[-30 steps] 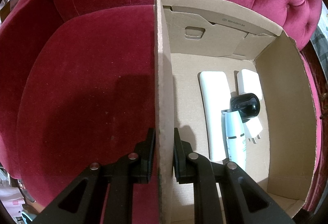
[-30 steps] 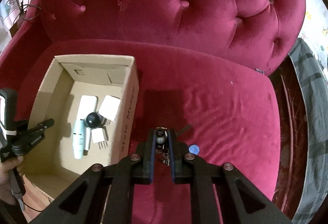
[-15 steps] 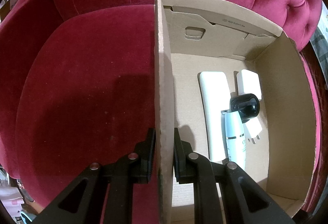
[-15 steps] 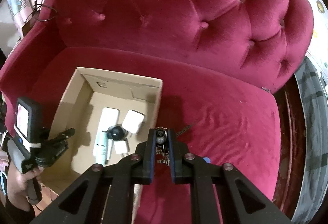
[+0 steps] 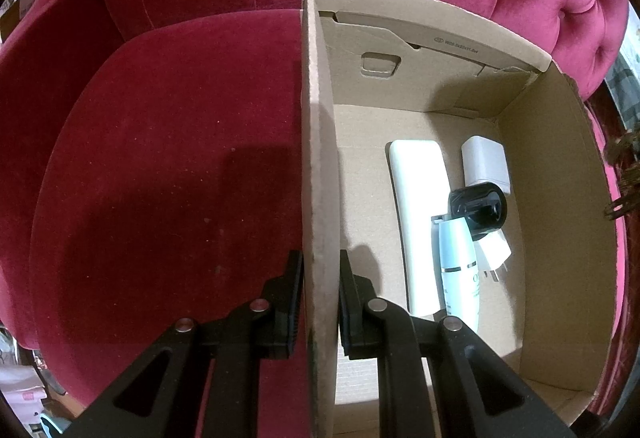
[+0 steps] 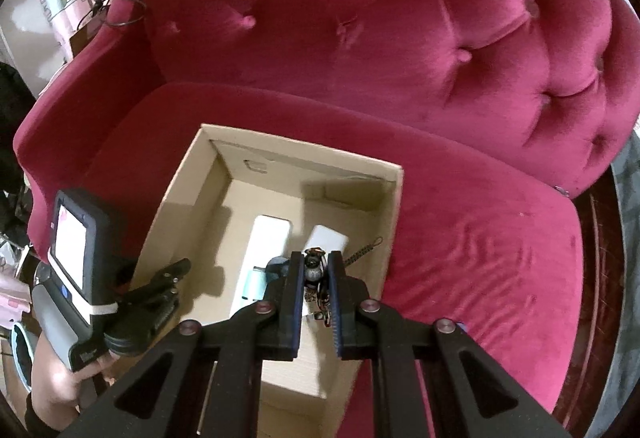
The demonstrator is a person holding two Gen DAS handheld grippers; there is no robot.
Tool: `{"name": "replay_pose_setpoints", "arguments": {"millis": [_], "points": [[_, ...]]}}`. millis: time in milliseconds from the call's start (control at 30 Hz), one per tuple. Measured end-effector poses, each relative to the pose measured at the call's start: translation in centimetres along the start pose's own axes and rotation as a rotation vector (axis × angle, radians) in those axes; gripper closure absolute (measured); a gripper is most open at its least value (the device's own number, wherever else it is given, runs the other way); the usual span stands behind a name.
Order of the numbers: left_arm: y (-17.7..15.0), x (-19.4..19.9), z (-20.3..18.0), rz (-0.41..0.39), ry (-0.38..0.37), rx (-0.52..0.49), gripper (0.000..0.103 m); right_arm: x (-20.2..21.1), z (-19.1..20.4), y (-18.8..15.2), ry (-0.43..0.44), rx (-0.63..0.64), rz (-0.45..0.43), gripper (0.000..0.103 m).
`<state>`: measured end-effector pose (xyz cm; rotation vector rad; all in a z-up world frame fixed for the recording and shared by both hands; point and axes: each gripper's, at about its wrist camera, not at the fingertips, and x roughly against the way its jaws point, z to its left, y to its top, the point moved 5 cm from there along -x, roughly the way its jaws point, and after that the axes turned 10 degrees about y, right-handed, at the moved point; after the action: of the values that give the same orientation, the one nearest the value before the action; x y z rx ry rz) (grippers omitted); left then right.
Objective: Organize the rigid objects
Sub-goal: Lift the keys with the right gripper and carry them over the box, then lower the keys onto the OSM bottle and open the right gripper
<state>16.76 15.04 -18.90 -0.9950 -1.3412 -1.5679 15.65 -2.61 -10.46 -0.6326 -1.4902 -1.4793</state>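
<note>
An open cardboard box (image 5: 560, 197) sits on a red velvet sofa; it also shows in the right wrist view (image 6: 180, 181). Inside lie a long white bar (image 5: 416, 205), a white adapter (image 5: 484, 161), a black round object (image 5: 478, 205), a pale tube (image 5: 458, 266) and a small white plug (image 5: 494, 252). My left gripper (image 5: 320, 278) is shut on the box's left wall (image 5: 318, 157). My right gripper (image 6: 314, 278) is shut on a keychain (image 6: 314, 270) with a braided cord (image 6: 364, 252), held above the box's right side.
The sofa's tufted backrest (image 6: 400, 17) rises behind the box. Bare seat cushion (image 6: 480, 238) lies right of the box. A blue disc (image 6: 462, 326) peeks out on the seat beside my right gripper. The left gripper's handle and screen (image 6: 72, 238) show at the left.
My right gripper has carried the keychain left, from over the seat cushion to above the box. My left gripper has kept its hold on the box wall.
</note>
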Motion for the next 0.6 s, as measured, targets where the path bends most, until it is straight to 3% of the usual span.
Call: {"name": "replay_pose_setpoints", "arguments": {"millis": [600], "points": [[0.0,0.1,0.0,0.000,0.000,-0.001,0.086,-7.1,2.2,-1.2,0.067,-0.022,0.058,0.092]]}}
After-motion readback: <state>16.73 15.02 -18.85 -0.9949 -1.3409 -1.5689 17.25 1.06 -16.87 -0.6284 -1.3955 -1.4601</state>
